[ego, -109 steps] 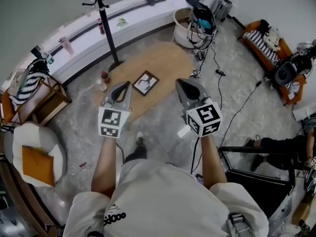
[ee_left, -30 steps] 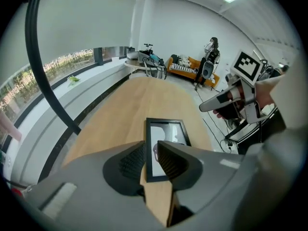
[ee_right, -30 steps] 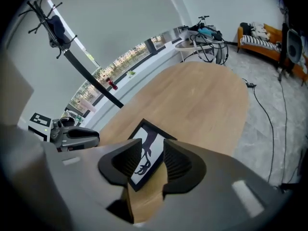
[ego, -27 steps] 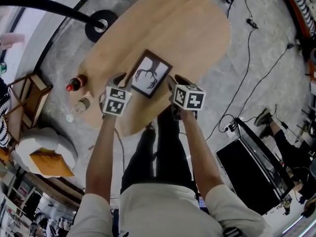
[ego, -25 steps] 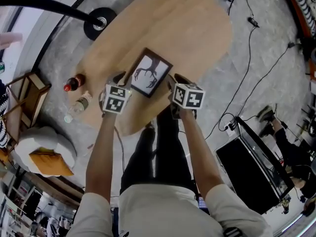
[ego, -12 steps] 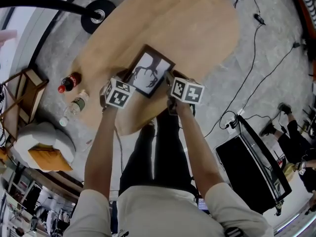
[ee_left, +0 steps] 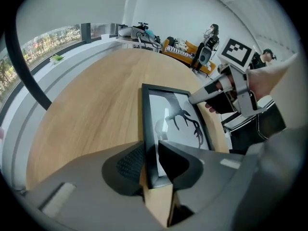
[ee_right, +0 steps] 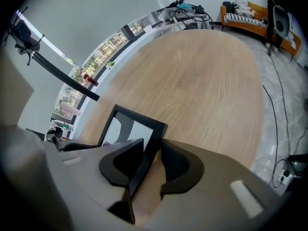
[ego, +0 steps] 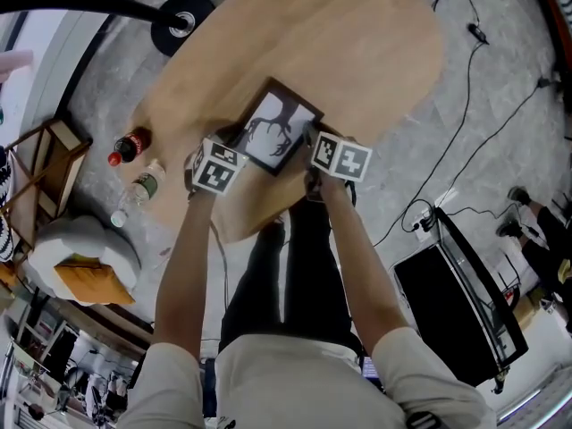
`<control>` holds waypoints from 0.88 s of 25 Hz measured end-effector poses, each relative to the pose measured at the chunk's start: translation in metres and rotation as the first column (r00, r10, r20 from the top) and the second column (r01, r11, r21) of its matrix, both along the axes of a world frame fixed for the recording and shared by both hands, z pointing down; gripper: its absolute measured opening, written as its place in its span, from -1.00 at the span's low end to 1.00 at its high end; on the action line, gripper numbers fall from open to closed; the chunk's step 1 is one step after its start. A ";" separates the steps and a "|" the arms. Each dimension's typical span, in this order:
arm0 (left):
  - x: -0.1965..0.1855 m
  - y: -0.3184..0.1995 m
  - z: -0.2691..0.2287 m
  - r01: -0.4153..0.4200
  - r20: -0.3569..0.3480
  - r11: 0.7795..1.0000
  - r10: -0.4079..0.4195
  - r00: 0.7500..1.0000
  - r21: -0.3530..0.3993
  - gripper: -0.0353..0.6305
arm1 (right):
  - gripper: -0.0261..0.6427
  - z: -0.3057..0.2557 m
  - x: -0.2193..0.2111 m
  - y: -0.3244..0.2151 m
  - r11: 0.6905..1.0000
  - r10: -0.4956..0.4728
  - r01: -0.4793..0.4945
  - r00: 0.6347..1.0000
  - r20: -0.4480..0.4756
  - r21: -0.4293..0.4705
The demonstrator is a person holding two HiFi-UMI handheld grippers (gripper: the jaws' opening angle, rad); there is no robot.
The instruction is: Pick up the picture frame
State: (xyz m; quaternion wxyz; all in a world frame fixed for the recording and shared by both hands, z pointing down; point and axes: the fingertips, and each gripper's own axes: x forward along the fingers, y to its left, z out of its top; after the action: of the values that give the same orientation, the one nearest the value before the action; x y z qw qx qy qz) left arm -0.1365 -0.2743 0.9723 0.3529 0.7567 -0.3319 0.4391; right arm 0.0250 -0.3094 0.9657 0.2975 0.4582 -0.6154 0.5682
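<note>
The picture frame [ego: 273, 130], black-edged with an antler print, lies on the oval wooden table [ego: 357, 43]. My left gripper [ego: 225, 147] is at its left edge and my right gripper [ego: 312, 147] at its right edge. In the left gripper view the frame [ee_left: 173, 117] has its black border between the closing jaws of the left gripper [ee_left: 151, 160], and both pads touch it. In the right gripper view the frame [ee_right: 132, 126] passes its edge between the closing jaws of the right gripper [ee_right: 151, 165]. There, a strip of wood shows beside the outer pad.
A red-capped bottle [ego: 130, 145] and a clear bottle [ego: 138, 190] lie on the floor left of the table. A black lamp base [ego: 183, 23] stands behind it. A wooden side table [ego: 40, 172], a cushioned seat [ego: 76, 262] and floor cables [ego: 465, 123] surround it.
Both grippers have dropped to the frame's two side edges, and their jaws now straddle the borders. The head view has shifted slightly closer to the table.
</note>
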 end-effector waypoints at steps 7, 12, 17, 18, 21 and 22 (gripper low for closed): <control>-0.002 0.000 -0.001 0.037 0.003 0.999 -0.037 0.999 0.028 -0.60 | -0.58 0.001 -0.001 0.000 1.000 0.018 -0.019 1.000 -0.021 -0.011; 0.000 0.000 -0.002 0.058 0.003 0.998 -0.058 0.998 0.018 -0.63 | -0.61 0.000 0.003 0.000 0.997 0.058 -0.059 0.998 -0.006 -0.045; -0.001 0.004 -0.005 0.111 0.000 0.994 -0.111 0.994 0.001 -0.67 | -0.65 -0.010 0.002 -0.006 0.997 0.081 -0.081 0.997 0.000 -0.018; -0.001 0.004 -0.006 0.121 -0.002 0.993 -0.121 0.993 0.004 -0.67 | -0.65 -0.014 0.002 -0.007 0.997 0.079 -0.079 0.997 0.001 -0.009; -0.002 0.006 -0.015 0.137 -0.001 0.990 -0.137 0.991 0.019 -0.67 | -0.65 -0.024 0.001 -0.007 0.997 0.071 -0.071 0.997 0.003 0.011; -0.002 0.006 -0.019 0.137 -0.001 0.990 -0.137 0.991 0.026 -0.67 | -0.65 -0.029 0.000 -0.007 0.997 0.070 -0.070 0.998 0.004 0.017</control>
State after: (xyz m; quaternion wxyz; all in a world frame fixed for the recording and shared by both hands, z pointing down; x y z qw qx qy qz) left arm -0.1387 -0.2680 0.9537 0.3723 0.7363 -0.3889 0.4099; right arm 0.0254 -0.3164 0.9368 0.2723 0.4809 -0.6045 0.5737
